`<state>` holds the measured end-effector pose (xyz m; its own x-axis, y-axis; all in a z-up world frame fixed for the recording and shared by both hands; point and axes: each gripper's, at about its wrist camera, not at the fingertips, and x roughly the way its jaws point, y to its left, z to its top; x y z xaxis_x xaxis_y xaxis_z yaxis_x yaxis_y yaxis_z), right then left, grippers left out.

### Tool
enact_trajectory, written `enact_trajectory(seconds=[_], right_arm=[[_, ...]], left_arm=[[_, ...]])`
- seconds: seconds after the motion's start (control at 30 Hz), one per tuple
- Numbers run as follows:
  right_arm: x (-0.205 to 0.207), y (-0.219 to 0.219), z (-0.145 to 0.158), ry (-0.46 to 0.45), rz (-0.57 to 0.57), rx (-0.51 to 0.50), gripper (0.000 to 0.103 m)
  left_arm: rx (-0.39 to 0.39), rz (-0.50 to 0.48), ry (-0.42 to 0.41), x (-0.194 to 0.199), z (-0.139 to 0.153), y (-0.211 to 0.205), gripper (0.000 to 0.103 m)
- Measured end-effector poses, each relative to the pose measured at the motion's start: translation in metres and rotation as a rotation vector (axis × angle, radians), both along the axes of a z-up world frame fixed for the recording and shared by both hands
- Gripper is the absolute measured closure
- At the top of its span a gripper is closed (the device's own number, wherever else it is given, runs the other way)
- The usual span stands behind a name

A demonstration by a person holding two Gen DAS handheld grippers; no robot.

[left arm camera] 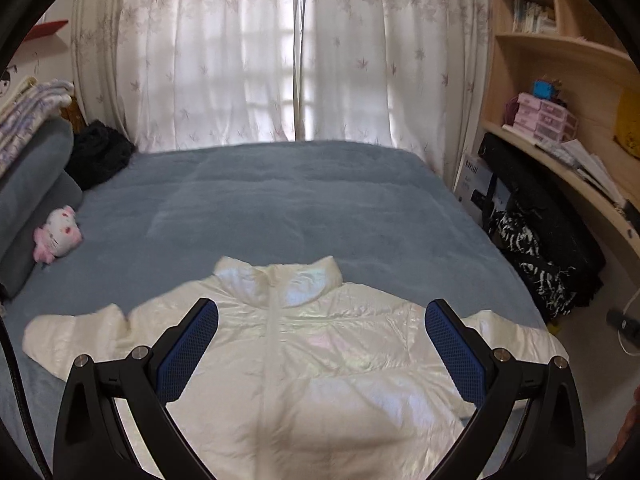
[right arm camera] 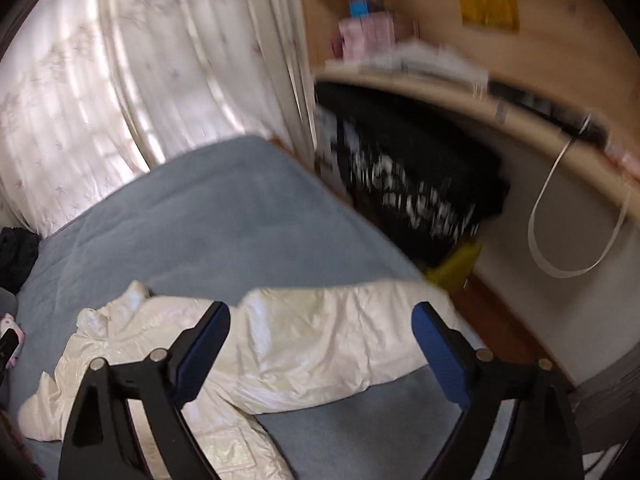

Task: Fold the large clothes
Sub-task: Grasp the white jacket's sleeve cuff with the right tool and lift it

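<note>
A white puffer jacket (left arm camera: pixel 320 344) is lying front-up on the near part of a bed (left arm camera: pixel 280 208) covered in a blue-grey blanket. Its shell is glossy and pearly, catching pale pink and green tints where the window light is hitting it. A white zipper strip is running straight up the middle to a tall collar that is standing slightly open at the top. Both sleeves are spreading out to the sides — one toward a pink and white plush toy (left arm camera: pixel 56 236), the other toward the bed's edge by a wooden shelf unit (left arm camera: pixel 560 80).

The left gripper (left arm camera: pixel 322 320) is hovering over the jacket's chest with its two blue-padded fingers spread wide apart, holding nothing.

In the right wrist view, which is blurred, the jacket (right arm camera: pixel 256 356) is showing its right sleeve stretched across the blanket toward the edge of the bed (right arm camera: pixel 224 208), with quilted seams crossing it. The right gripper (right arm camera: pixel 322 324) is hanging above that sleeve — its fingers are also wide apart and not gripping anything.

Flowered white curtains (left arm camera: pixel 280 52) are hanging behind the bed, and a dark bundle of clothing (left arm camera: pixel 100 152) is sitting at the far left corner.
</note>
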<state>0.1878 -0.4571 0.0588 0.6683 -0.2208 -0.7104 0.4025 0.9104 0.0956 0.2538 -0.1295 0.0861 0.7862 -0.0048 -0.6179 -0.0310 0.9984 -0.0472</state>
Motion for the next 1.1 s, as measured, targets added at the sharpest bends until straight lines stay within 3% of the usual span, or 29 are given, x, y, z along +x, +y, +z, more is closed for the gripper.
enact_trajectory(seconds=[0.1,0.3,0.47,0.63,0.7,0.77,0.83,0.87,0.9,0.93,1.1], right_arm=[[0.016,-0.028,-0.037,0.089,-0.043,0.02,0.014],[0.022,-0.114,-0.128,0.214,-0.183,0.211,0.018],[0.009,-0.156,-0.181,0.192,-0.261,0.465,0.019],[0.005,-0.166,-0.215,0.162,-0.32,0.635,0.019],[0.002,-0.166,-0.228,0.142,-0.36,0.684,0.022],[-0.002,-0.166,-0.23,0.112,-0.387,0.687,0.032],[-0.004,-0.167,-0.23,0.087,-0.397,0.678,0.061],[-0.004,-0.166,-0.229,0.082,-0.396,0.674,0.07],[-0.005,-0.166,-0.225,0.069,-0.39,0.669,0.085],[-0.005,-0.165,-0.22,0.046,-0.378,0.663,0.091],[0.0,-0.133,-0.152,-0.099,-0.296,0.46,0.095]], left_arm=[[-0.047,-0.054,0.015,0.031,-0.032,-0.017,0.001],[-0.048,-0.031,0.138,0.079,-0.109,-0.05,0.001],[-0.005,-0.096,0.198,0.088,-0.158,-0.087,0.002],[-0.016,-0.192,0.244,0.08,-0.19,-0.126,0.003],[0.002,-0.222,0.255,0.074,-0.199,-0.142,0.012],[0.024,-0.265,0.282,0.069,-0.207,-0.16,0.038],[0.015,-0.302,0.331,0.067,-0.214,-0.17,0.06],[0.0,-0.309,0.347,0.066,-0.215,-0.171,0.071],[-0.017,-0.311,0.355,0.064,-0.215,-0.17,0.075],[-0.03,-0.303,0.346,0.061,-0.211,-0.167,0.079],[-0.059,-0.268,0.261,0.05,-0.183,-0.131,0.079]])
